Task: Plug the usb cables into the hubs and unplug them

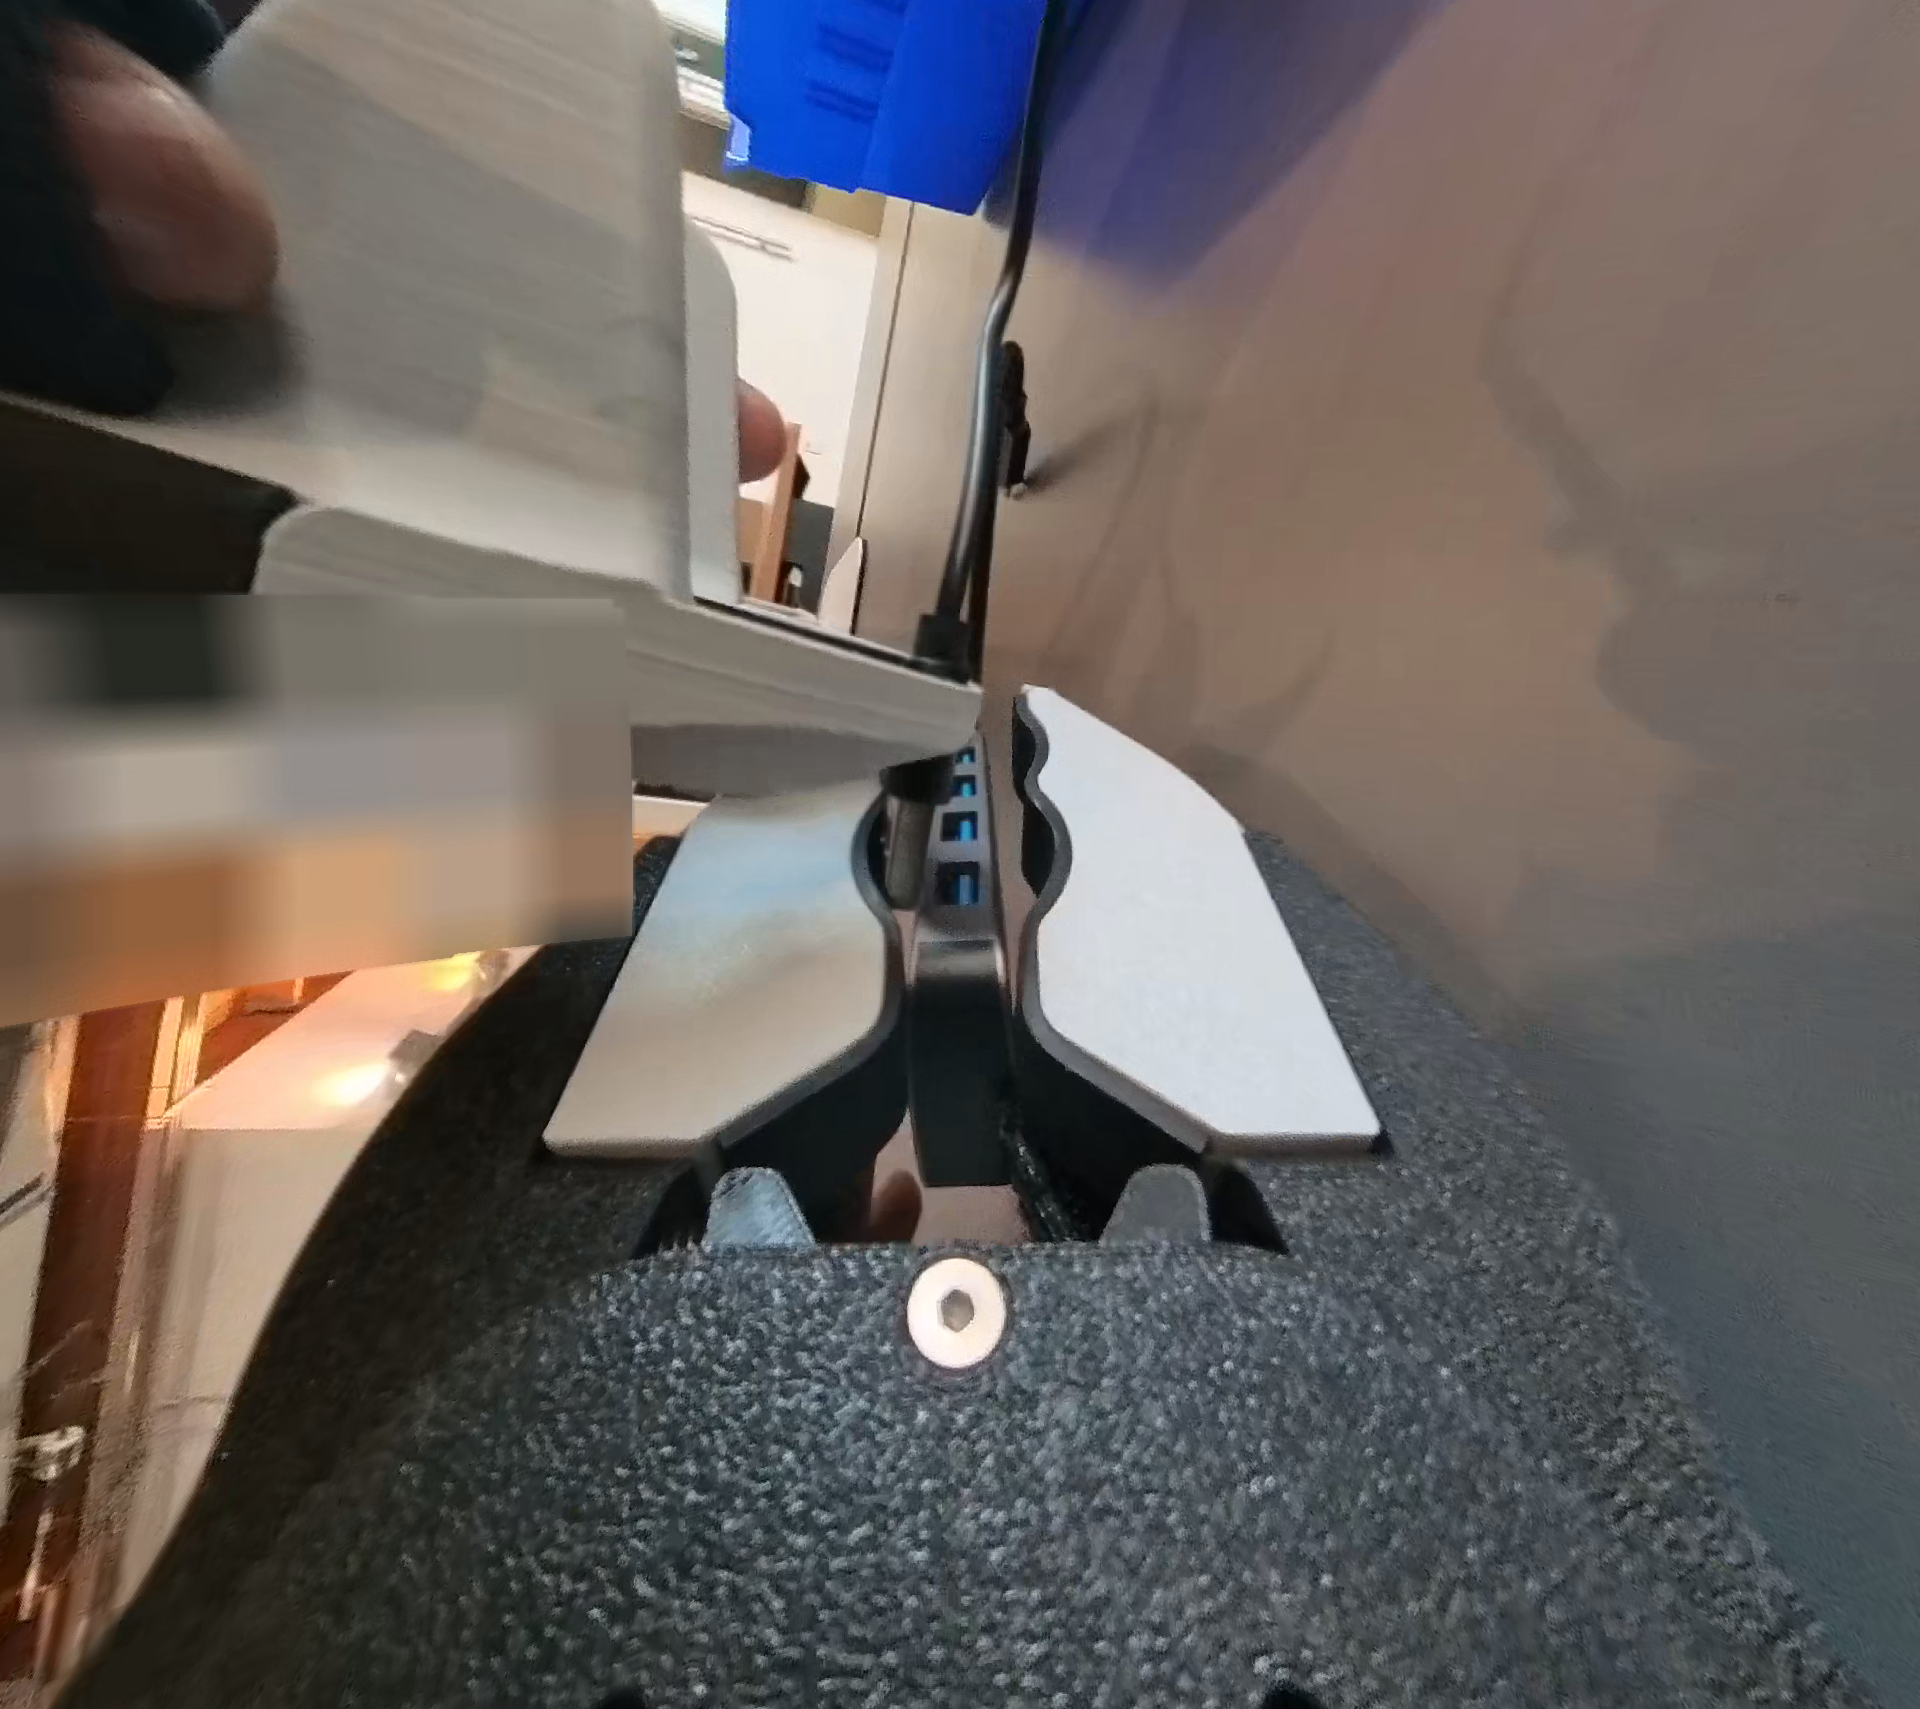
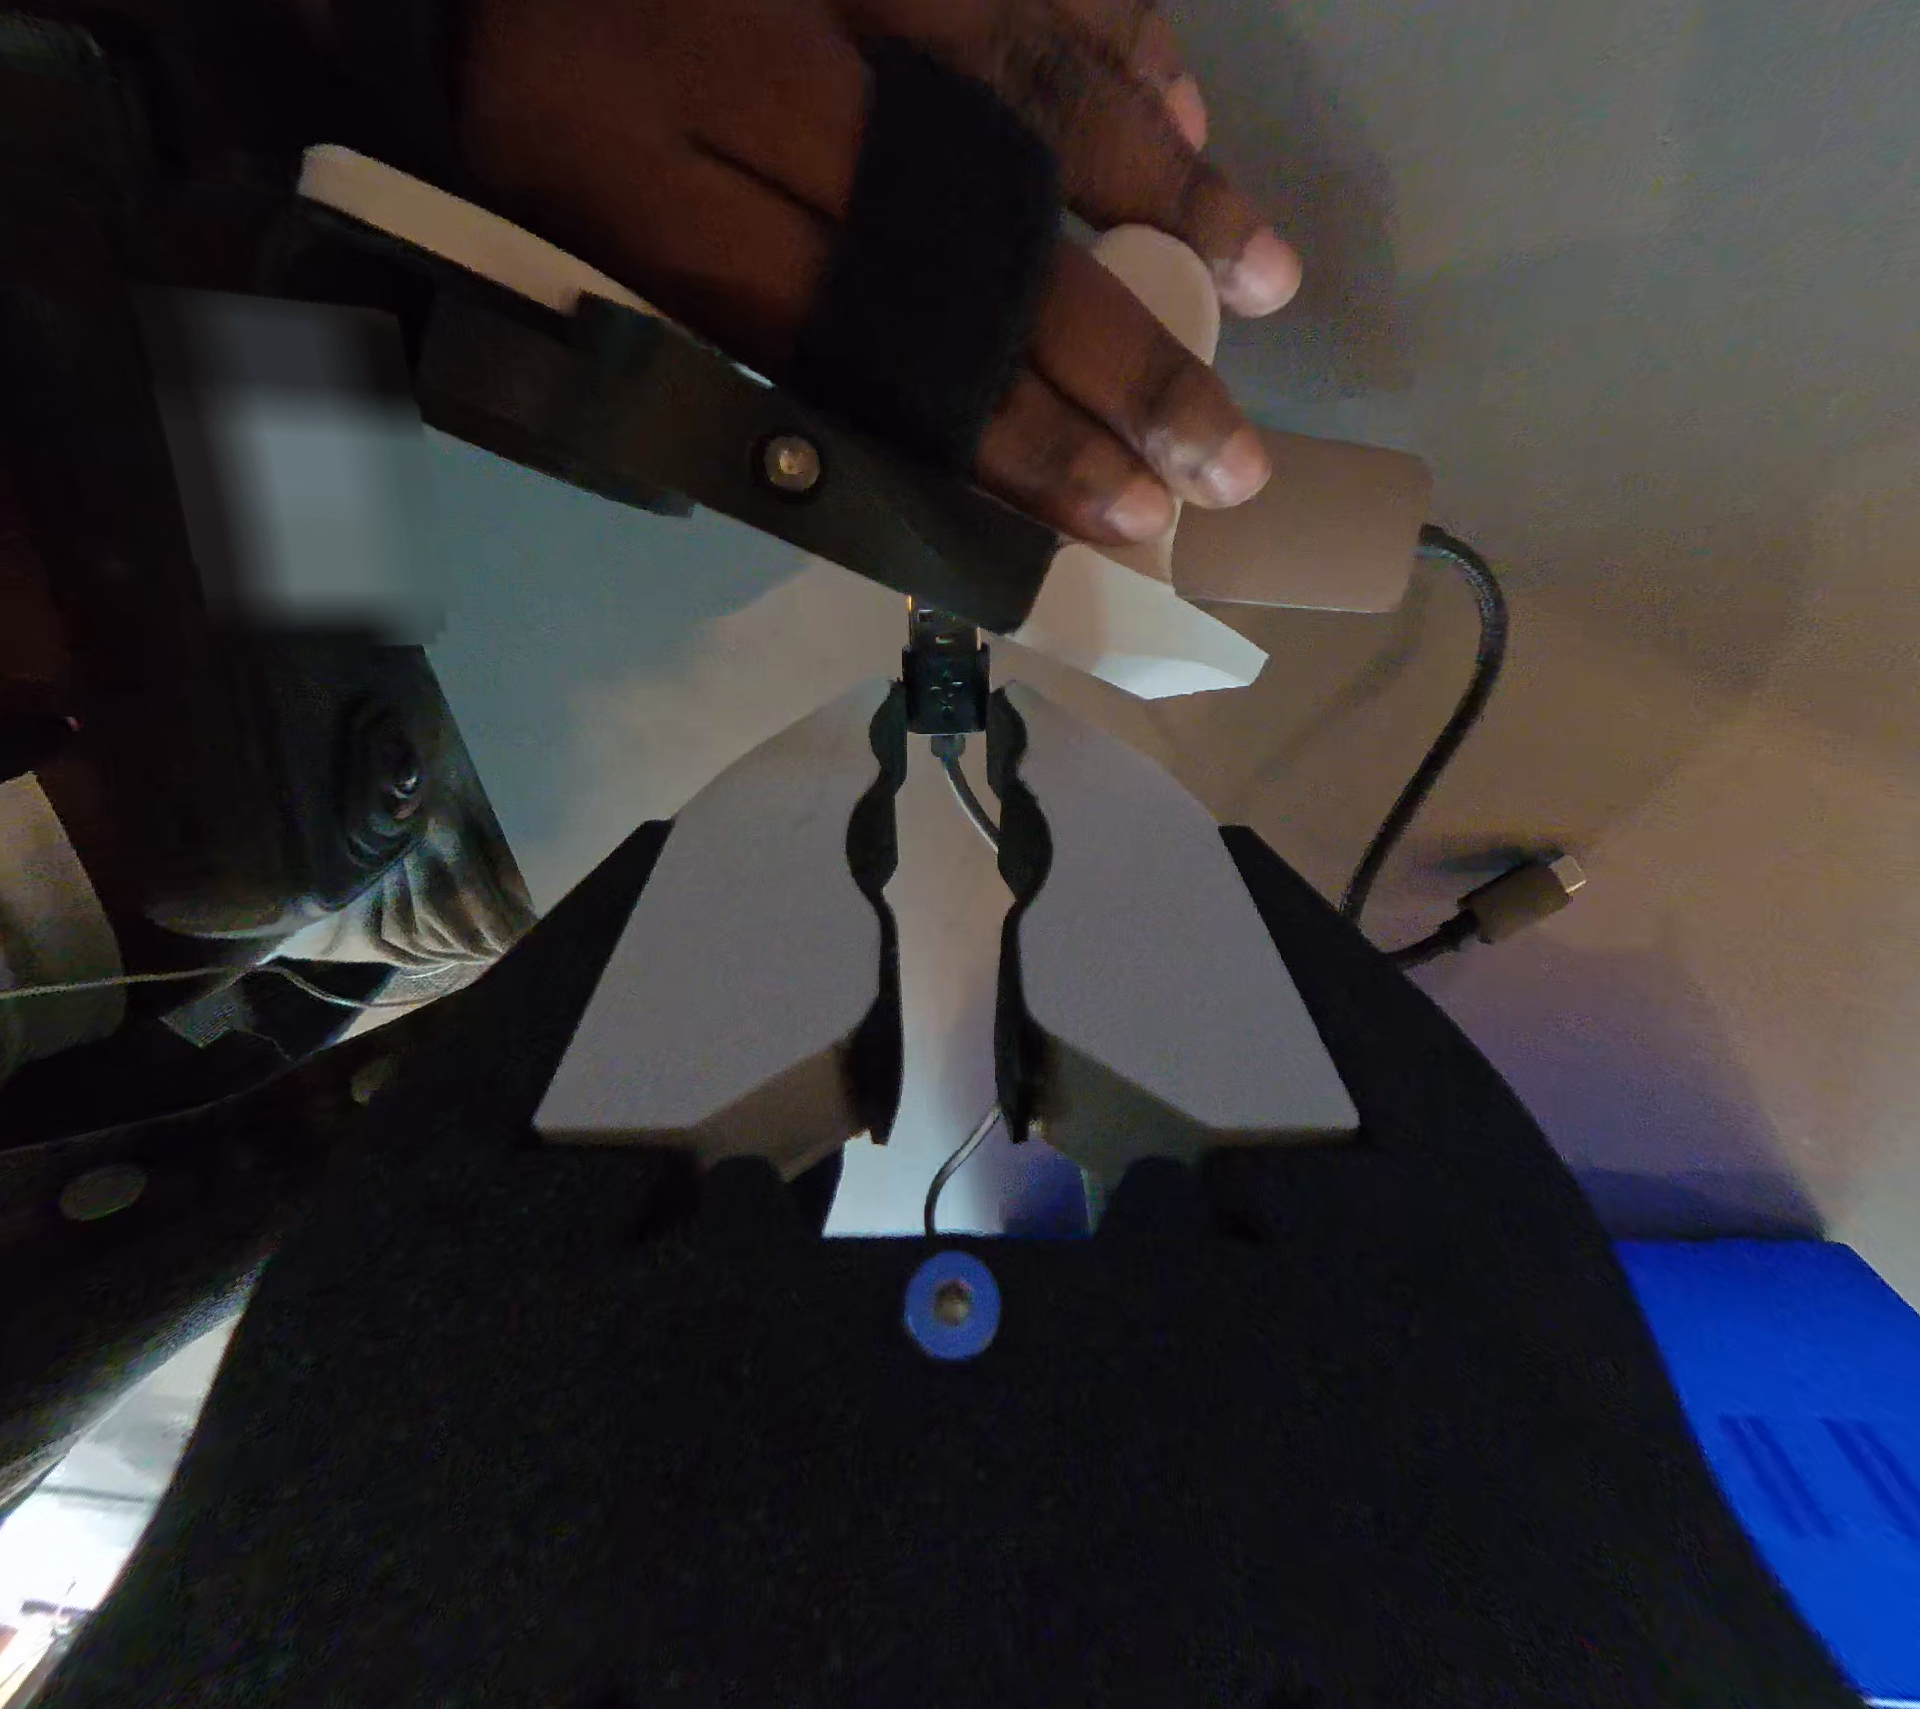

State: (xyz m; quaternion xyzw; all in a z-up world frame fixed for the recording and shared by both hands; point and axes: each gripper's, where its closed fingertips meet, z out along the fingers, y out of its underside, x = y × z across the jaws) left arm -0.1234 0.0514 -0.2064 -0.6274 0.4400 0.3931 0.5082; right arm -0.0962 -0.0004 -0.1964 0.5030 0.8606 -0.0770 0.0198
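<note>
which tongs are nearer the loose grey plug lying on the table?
Right. The right tongs, shut on a black USB plug, sit beside the grey plug. The left tongs clamp the black hub, farther away.

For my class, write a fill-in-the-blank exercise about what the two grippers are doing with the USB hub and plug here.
1. The left gripper is shut on the black ____.
2. The hub has a row of ports coloured ____.
3. The right gripper pinches a black USB ____.
4. In the right wrist view, the bin in the lower corner is ____.

Missing words: hub; blue; plug; blue
</note>
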